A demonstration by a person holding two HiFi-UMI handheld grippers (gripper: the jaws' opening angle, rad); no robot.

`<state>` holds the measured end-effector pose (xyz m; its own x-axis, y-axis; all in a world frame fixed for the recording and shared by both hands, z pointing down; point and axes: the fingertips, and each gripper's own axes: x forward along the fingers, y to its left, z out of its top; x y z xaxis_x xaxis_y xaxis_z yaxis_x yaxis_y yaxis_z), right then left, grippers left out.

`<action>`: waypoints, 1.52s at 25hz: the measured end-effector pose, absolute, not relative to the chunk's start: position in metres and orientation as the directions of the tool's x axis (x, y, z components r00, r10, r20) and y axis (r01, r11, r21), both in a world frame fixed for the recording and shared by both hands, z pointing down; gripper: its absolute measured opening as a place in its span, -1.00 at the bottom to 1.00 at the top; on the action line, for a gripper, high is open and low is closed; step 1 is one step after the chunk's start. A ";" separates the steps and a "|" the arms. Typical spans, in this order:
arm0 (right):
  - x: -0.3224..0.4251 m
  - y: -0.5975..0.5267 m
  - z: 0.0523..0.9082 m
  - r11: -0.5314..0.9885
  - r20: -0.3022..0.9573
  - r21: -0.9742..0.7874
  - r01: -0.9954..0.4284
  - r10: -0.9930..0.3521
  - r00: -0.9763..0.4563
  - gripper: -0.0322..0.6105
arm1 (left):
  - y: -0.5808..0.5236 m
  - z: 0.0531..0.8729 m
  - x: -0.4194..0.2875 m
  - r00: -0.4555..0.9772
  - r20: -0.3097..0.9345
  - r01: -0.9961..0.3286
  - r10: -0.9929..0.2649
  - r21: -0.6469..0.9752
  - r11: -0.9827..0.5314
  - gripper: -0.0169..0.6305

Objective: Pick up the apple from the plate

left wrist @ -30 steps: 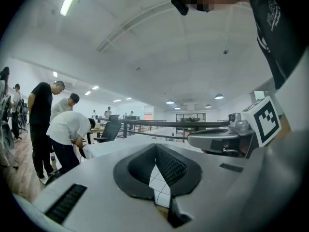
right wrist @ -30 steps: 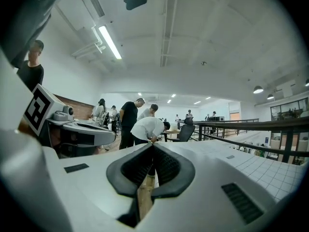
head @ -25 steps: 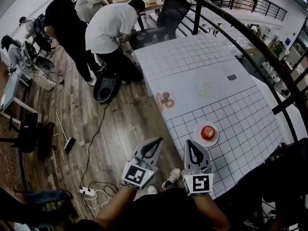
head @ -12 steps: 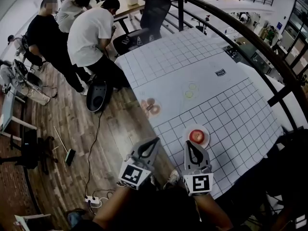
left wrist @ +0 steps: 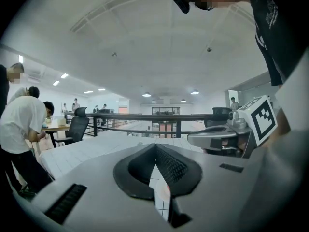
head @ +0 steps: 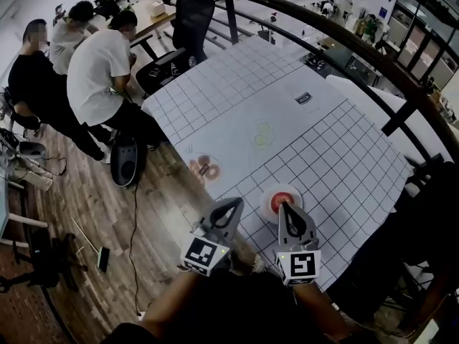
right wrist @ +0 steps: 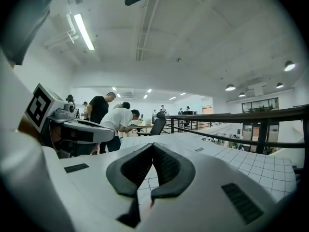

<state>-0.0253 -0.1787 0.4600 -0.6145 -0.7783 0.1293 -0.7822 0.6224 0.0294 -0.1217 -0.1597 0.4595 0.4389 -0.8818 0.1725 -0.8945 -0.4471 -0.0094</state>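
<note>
Head view: the apple (head: 282,194), red, sits on a small white plate (head: 266,202) near the near edge of the table (head: 337,156), which is covered in a white sheet with a dark grid. Farther along the sheet lie a pinkish ring-shaped print (head: 205,169), a faint yellow-green mark (head: 262,133) and a small dark label (head: 304,98). A black railing (head: 323,34) curves round the table's far side. To the left is a wooden floor (head: 86,206) with a cable (head: 135,221) trailing across it, and beyond it several people bend over a desk beside a black office chair (head: 192,13).

A second ago the plate lay off to the right of the right gripper's nose. Now the right gripper (head: 286,206) points straight at it, its tip over the plate's near rim in this view; whether it touches cannot be told. The left gripper (head: 237,203) hangs beside it, off the table's edge, over the floor.

In each gripper view the two jaws meet at their tips, closed, with nothing between them.
</note>
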 end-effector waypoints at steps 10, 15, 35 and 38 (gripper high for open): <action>0.000 -0.194 0.474 0.498 0.162 0.034 -0.866 -0.858 -0.487 -0.83 | -0.186 0.499 -0.095 0.562 0.232 -0.818 -0.794 0.012 -0.575 -0.88; 0.008 -0.198 0.487 0.467 0.190 0.036 -0.883 -0.871 -0.453 -0.83 | -0.187 0.517 -0.080 0.603 0.243 -0.788 -0.759 0.033 -0.615 -0.88; 0.039 -0.199 0.539 0.386 0.283 0.025 -0.922 -0.888 -0.363 -0.83 | -0.189 0.628 -0.015 0.656 0.479 -0.671 -0.583 0.016 -0.741 0.23; 0.048 -0.196 0.543 0.367 0.297 0.019 -0.930 -0.890 -0.345 -0.83 | -0.193 0.642 -0.008 0.651 0.502 -0.663 -0.569 0.010 -0.749 0.30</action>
